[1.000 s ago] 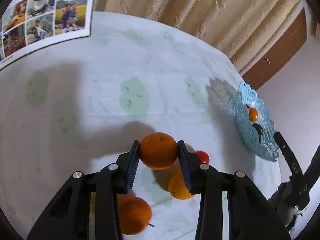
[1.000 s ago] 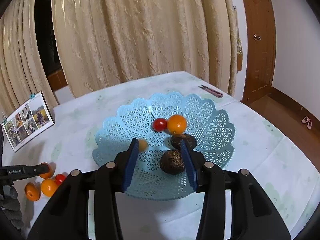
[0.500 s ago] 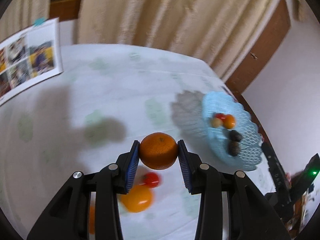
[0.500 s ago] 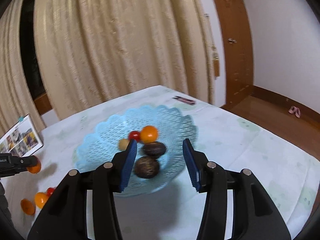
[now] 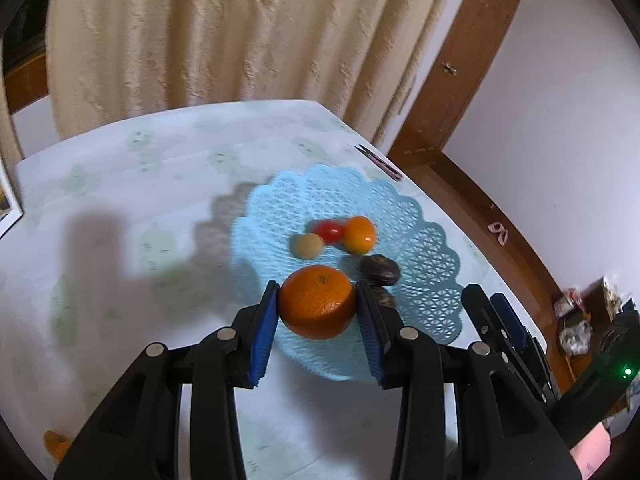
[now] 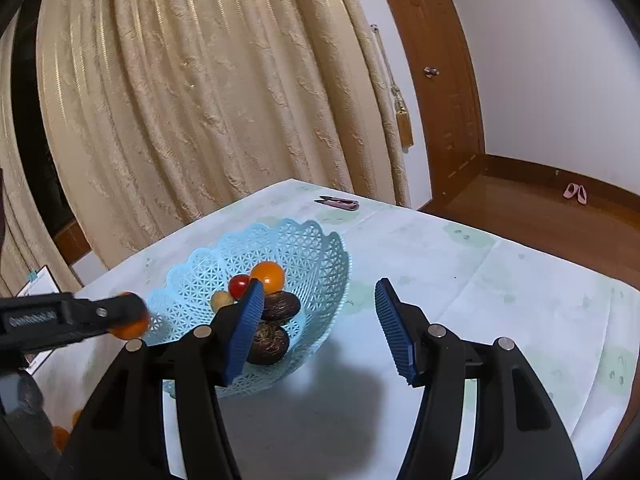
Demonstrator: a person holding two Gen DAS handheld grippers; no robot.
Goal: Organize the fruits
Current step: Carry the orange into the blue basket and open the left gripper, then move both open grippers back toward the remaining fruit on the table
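Orange (image 5: 317, 302), clenched in the left hand-held gripper (image 5: 318, 310) above the blue basket (image 5: 432, 248), should be lowered gently before release, while the empty right hand-held gripper (image 6: 320, 320) is opening.

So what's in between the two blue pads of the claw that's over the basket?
A big orange, squeezed between the left gripper's pads above the blue basket. The left wrist view shows it best.
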